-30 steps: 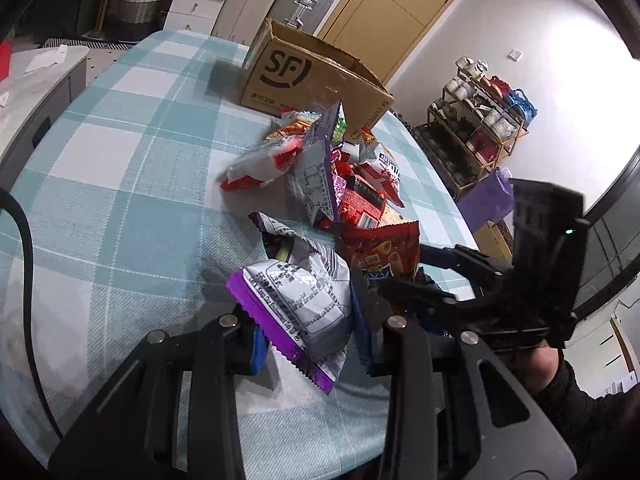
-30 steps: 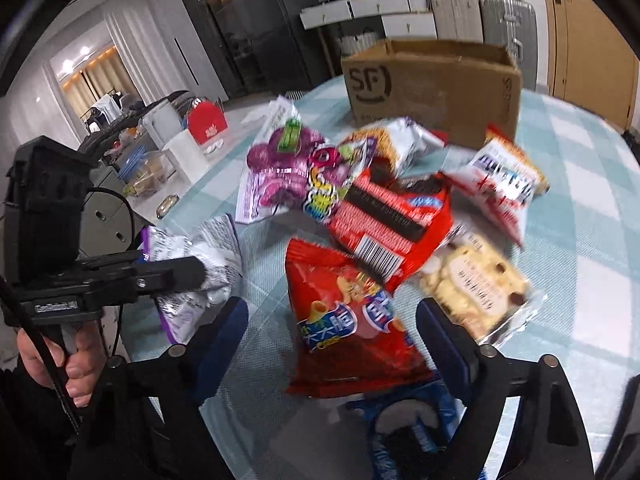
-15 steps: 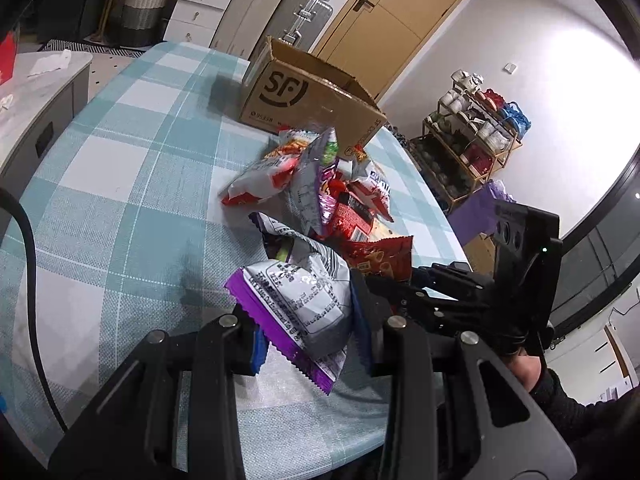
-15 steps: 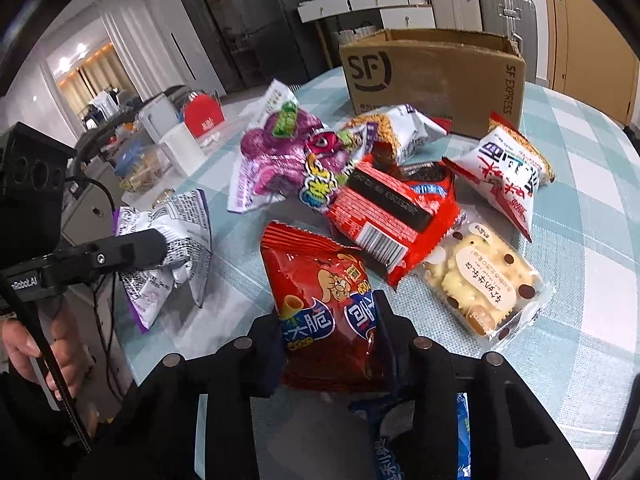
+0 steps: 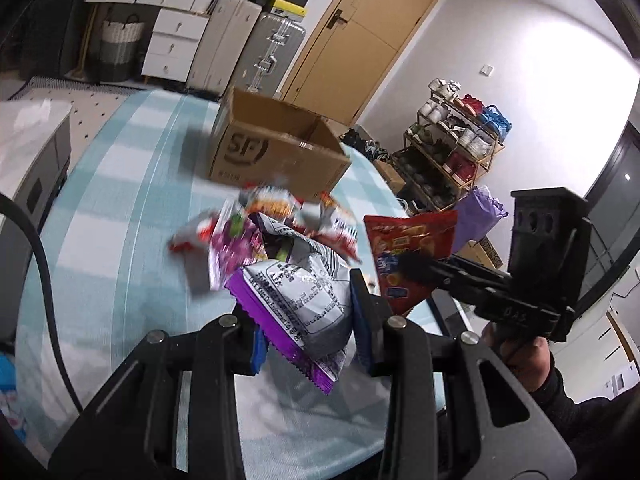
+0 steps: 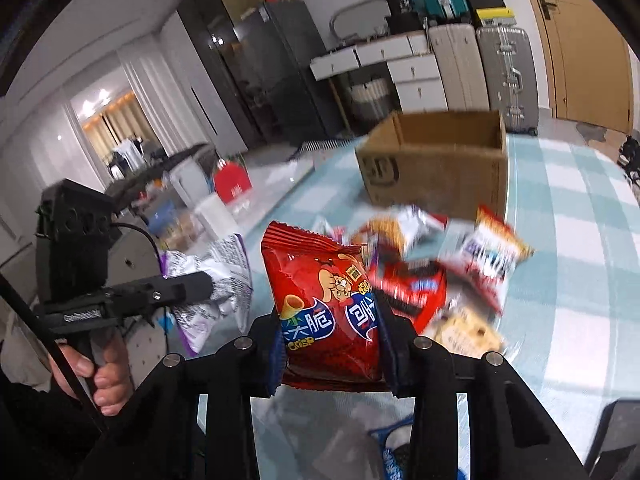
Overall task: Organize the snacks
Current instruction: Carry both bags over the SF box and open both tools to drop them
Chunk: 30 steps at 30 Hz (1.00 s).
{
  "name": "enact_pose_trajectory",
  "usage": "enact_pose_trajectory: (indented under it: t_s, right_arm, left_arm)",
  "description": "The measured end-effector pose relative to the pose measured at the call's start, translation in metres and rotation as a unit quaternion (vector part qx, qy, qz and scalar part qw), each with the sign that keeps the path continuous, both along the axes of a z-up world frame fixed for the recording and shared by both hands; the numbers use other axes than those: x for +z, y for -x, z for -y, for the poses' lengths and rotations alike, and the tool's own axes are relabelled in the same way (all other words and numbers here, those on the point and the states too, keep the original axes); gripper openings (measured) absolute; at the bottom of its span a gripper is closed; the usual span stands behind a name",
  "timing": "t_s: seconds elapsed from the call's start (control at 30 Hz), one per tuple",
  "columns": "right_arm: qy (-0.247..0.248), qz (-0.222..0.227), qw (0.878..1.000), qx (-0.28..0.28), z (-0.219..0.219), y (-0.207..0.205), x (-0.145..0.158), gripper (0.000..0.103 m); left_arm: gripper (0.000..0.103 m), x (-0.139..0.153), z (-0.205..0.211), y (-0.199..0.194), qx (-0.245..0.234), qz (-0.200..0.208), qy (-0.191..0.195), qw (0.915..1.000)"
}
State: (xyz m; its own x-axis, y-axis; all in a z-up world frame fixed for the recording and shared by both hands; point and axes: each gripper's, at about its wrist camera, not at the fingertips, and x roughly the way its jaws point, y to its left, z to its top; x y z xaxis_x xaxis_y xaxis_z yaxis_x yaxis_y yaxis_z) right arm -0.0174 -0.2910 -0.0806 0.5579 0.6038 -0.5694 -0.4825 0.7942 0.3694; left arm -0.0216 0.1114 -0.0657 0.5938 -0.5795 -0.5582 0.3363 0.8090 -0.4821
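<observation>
My left gripper (image 5: 306, 332) is shut on a silver and purple snack bag (image 5: 300, 296) and holds it above the table; the bag also shows in the right wrist view (image 6: 216, 280). My right gripper (image 6: 328, 344) is shut on a red crisp bag (image 6: 324, 304) and holds it upright in the air; this bag shows in the left wrist view (image 5: 408, 256) too. An open SF cardboard box (image 5: 272, 152) stands at the far end of the checked table (image 5: 120, 240); it also shows in the right wrist view (image 6: 436, 164). A pile of snack bags (image 6: 440, 264) lies in front of the box.
A blue packet (image 6: 394, 452) lies near the table's front edge under my right gripper. A shoe rack (image 5: 452, 148) stands to the right of the table. Suitcases (image 5: 256, 44) and white drawers (image 5: 172, 40) stand behind the table. A black cable (image 5: 44, 272) hangs at the left.
My right gripper has closed on the red crisp bag and lifted it off the table. My left gripper has risen with the silver and purple bag. Both views now look over the box.
</observation>
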Motion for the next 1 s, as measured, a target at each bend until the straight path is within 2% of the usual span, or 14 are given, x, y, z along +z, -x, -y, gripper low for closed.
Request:
enact_pose_trajectory:
  t_s: [0.3,0.5,0.6,0.8,1.0]
  right_arm:
    - [-0.025,0.052,0.998,-0.007,0.020,-0.013,0.067,0.038]
    - [-0.058,0.069,0.996,-0.019,0.038,-0.036,0.108,0.038]
    - [-0.059,0.087,0.994,-0.021,0.042,-0.047,0.131,0.038]
    - [-0.080,0.092,0.992,-0.026,0.048,-0.079,0.167,0.038]
    - [-0.091,0.091,0.991,-0.034,0.054,-0.119,0.194,0.038]
  left_arm:
    - [0.031,0.052,0.017,-0.037,0.001,0.028,-0.021,0.9994]
    - [0.031,0.092,0.036,-0.063,0.012,0.068,-0.076,0.9948]
    - [0.031,0.110,0.043,-0.078,0.012,0.075,-0.082,0.9937]
    - [0.031,0.148,0.060,-0.107,0.014,0.093,-0.103,0.9902]
    - [0.031,0.177,0.072,-0.145,0.011,0.092,-0.116,0.9888]
